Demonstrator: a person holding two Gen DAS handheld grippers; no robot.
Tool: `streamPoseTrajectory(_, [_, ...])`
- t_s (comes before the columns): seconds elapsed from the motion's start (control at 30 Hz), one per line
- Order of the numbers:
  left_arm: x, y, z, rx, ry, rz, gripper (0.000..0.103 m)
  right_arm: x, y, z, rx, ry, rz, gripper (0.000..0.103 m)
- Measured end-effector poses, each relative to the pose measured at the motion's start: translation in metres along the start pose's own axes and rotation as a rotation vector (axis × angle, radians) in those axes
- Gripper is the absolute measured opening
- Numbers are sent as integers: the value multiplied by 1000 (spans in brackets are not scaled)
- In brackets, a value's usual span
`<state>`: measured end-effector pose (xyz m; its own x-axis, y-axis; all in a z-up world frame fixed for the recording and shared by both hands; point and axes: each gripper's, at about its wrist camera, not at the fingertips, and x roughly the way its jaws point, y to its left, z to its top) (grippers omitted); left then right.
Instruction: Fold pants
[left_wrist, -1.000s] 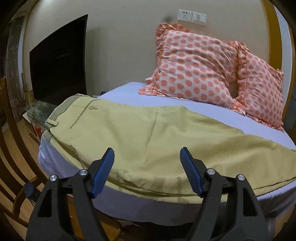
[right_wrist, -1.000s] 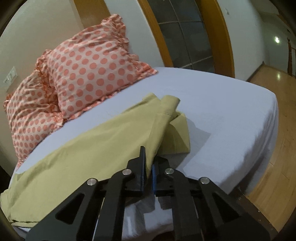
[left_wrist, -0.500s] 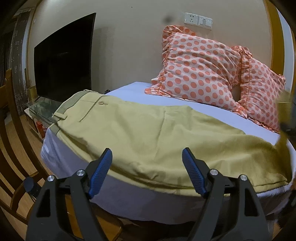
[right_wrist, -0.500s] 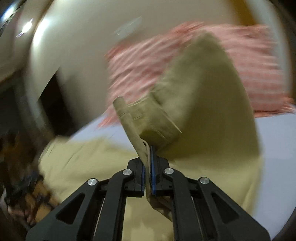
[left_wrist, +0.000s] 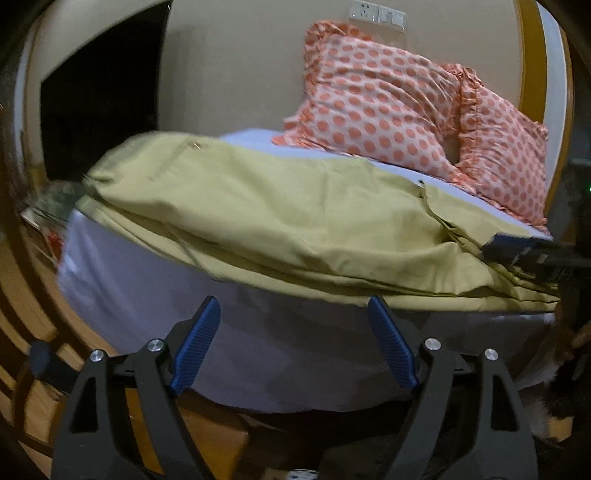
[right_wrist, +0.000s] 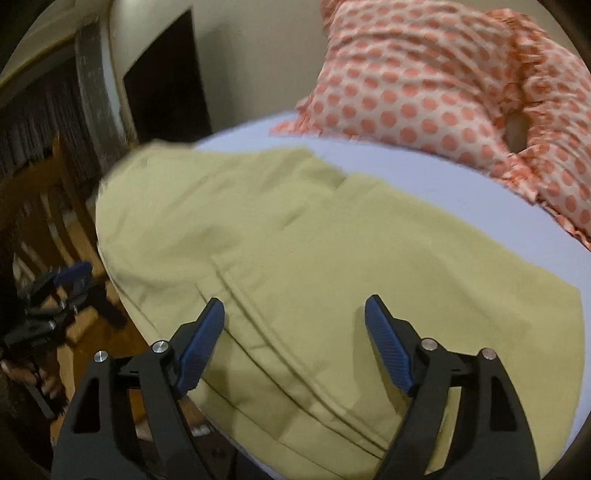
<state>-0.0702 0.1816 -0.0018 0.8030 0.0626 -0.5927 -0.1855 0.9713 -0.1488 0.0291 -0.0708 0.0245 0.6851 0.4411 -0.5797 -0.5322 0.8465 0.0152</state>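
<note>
The khaki pants (left_wrist: 280, 218) lie folded over on the bed near its front edge; they also fill the right wrist view (right_wrist: 332, 258), where the hem end lies on top. My left gripper (left_wrist: 295, 347) is open and empty, in front of the bed's side below the pants. My right gripper (right_wrist: 295, 347) is open and empty just above the folded cloth. The right gripper also shows at the right edge of the left wrist view (left_wrist: 532, 254), and the left gripper at the left edge of the right wrist view (right_wrist: 55, 295).
Two polka-dot pillows (left_wrist: 399, 110) lean on the wall at the head of the bed (left_wrist: 258, 350). A dark TV (left_wrist: 99, 114) stands left of the bed. A wooden chair (right_wrist: 44, 206) and wood floor (left_wrist: 207, 443) are beside it.
My right gripper carried the leg end over onto the waist half, then opened and let it go. My left gripper dropped lower and drew back from the pants.
</note>
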Motion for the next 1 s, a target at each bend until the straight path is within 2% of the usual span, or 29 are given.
streamPoseTrajectory(0.03, [3,-1,0,-4,4,-16,82,6,6,-5,-25,15,-30,83])
streamPoseTrajectory(0.1, [8,-4,2,-8,2,-40,84,5,14,-10,-52,-14,-58,85])
streamPoseTrajectory(0.27, [15,-5,11,-50,-11,-83,91,4,15,-13,-33,-18,-53,88])
streamPoseTrajectory(0.67, [10,7,14,-178,-53,-168,92,3,15,-17,-35,-41,-44,91])
streamPoseTrajectory(0.83, [7,19,19,-267,-95,-240,92,3,16,-17,-35,-46,-44,91])
streamPoseTrajectory(0.9, [9,22,20,-288,-91,-236,92,3,16,-17,-34,-49,-44,91])
streamPoseTrajectory(1.0, [16,28,17,-319,-41,-180,92,3,16,-17,-33,-49,-43,91])
